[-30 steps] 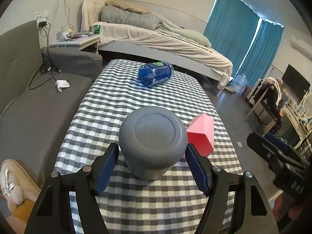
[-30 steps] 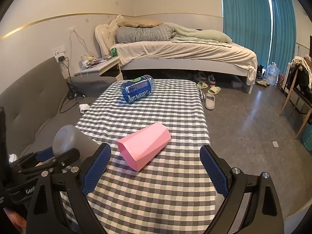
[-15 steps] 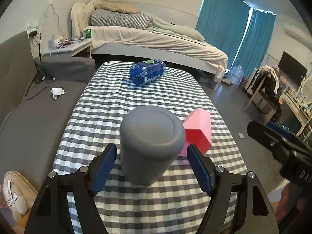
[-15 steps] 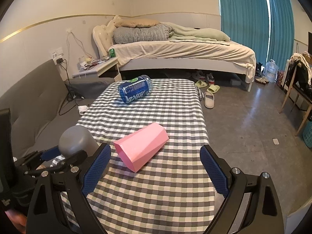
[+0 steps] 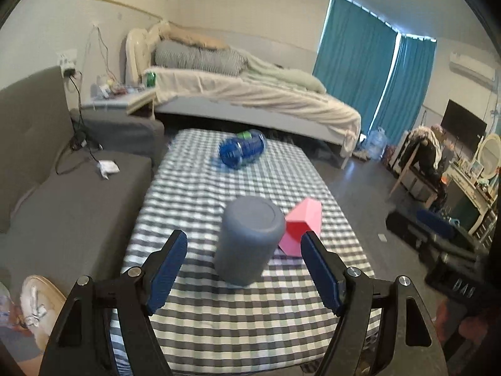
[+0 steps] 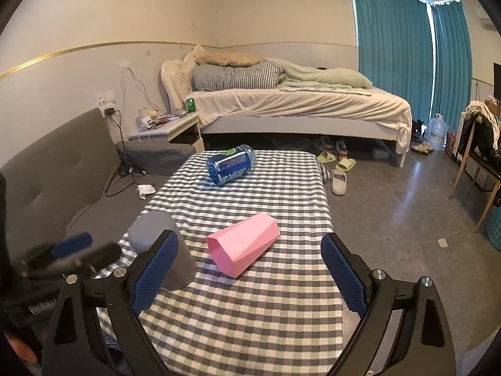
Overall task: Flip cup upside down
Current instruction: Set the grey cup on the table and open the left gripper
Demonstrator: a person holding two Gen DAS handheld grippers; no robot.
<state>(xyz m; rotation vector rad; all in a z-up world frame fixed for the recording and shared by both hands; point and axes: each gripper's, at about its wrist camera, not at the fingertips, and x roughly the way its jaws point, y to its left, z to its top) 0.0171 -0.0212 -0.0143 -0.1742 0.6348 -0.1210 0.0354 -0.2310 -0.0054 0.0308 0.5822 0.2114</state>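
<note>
Left wrist view: left gripper (image 5: 244, 261) held low over the near end of the desk (image 5: 219, 322), aimed forward along it, fingers (image 5: 166, 269) spread wide, blue pads facing inward, gripping nothing. Grey cup (image 5: 249, 239) standing between and just beyond the fingertips, mouth down on the checked cloth, flat base up, clear of both pads; smooth, matte, slightly tapered, leaning a little in the fisheye. Pink faceted cup (image 5: 302, 227) lying on its side just behind and right of the grey cup, partly hidden by it. Blue bottle (image 5: 242, 153) on its side near the far end of the desk, blurred. Grey sofa (image 5: 72, 200) along the left, bed (image 5: 250, 97) beyond, teal curtains (image 5: 375, 78) at right. Right gripper (image 5: 435, 235) visible as a dark, blurred shape at the right edge. Right wrist view: right gripper (image 6: 250, 269) low over the near end of the desk (image 6: 250, 313), pointing down its length, fingers (image 6: 344, 279) spread wide, nothing between the pads. Pink faceted cup (image 6: 244, 247) lying ahead between the fingers, open mouth toward the camera and left, untouched. Grey cup (image 6: 162, 250) to the left, inverted on the cloth, partly behind the left finger. Left gripper (image 6: 69, 250) blurred at the left edge, just beside the grey cup. Blue bottle (image 6: 231, 164) on its side farther down the desk; slippers (image 6: 338, 172) on the floor past the desk's right corner.
</note>
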